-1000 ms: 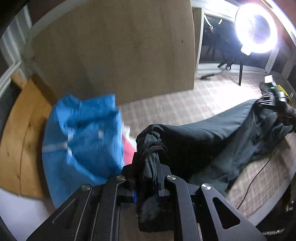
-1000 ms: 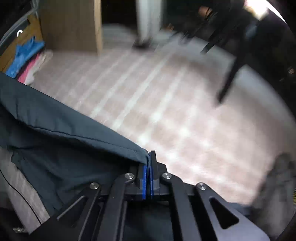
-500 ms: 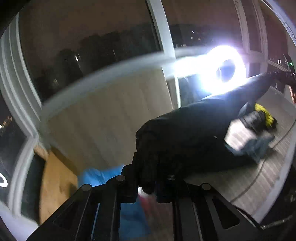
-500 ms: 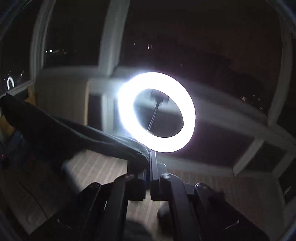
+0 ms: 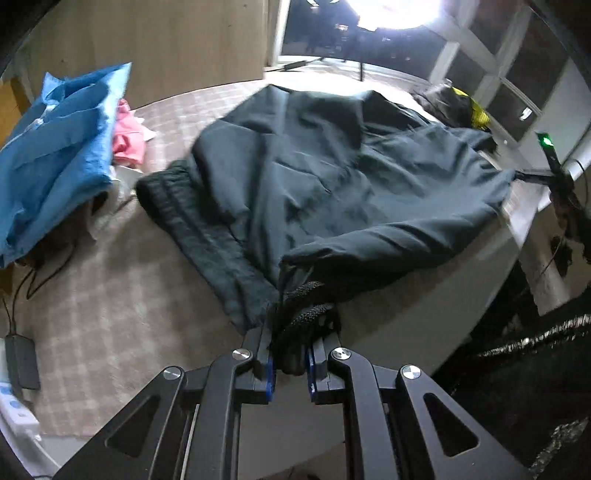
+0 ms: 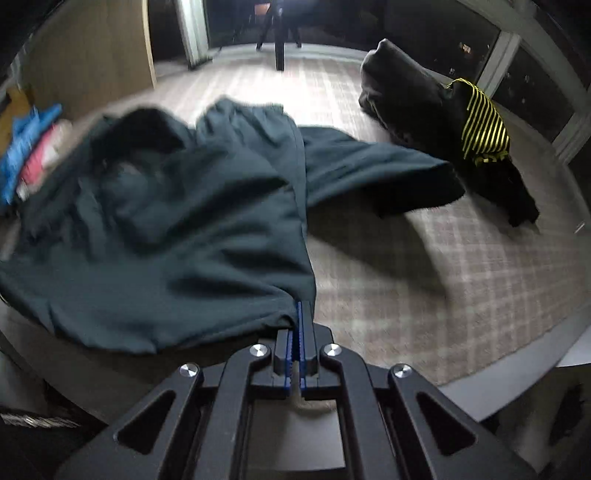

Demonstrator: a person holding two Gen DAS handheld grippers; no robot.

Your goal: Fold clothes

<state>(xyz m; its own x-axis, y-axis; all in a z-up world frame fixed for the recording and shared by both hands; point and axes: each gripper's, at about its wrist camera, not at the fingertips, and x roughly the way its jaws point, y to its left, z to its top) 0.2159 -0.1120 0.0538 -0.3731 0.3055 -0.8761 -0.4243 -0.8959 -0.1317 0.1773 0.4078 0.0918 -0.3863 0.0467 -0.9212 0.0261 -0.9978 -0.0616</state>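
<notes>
A pair of dark teal trousers (image 5: 332, 166) lies spread over the checked bed cover (image 5: 110, 295), with its ribbed waistband (image 5: 192, 229) to the left. My left gripper (image 5: 290, 332) is shut on a bunched corner of the waistband and its black drawstring. In the right wrist view the same dark trousers (image 6: 166, 229) spread away to the left, one leg (image 6: 369, 166) reaching right. My right gripper (image 6: 300, 317) is shut on the thin edge of that cloth. At the far right of the left wrist view, the right gripper (image 5: 554, 173) shows at the trousers' other end.
A blue garment (image 5: 55, 147) and pink cloth (image 5: 127, 136) are heaped at the back left. A dark garment with a yellow-striped piece (image 6: 480, 125) lies at the back right. A black cable and adapter (image 5: 20, 362) trail along the left. A bright ring lamp (image 5: 391, 11) shines beyond.
Both grippers swung the trousers up into the air toward the lamp, then brought them down. The cloth now lies spread flat on the cover instead of stretched between them.
</notes>
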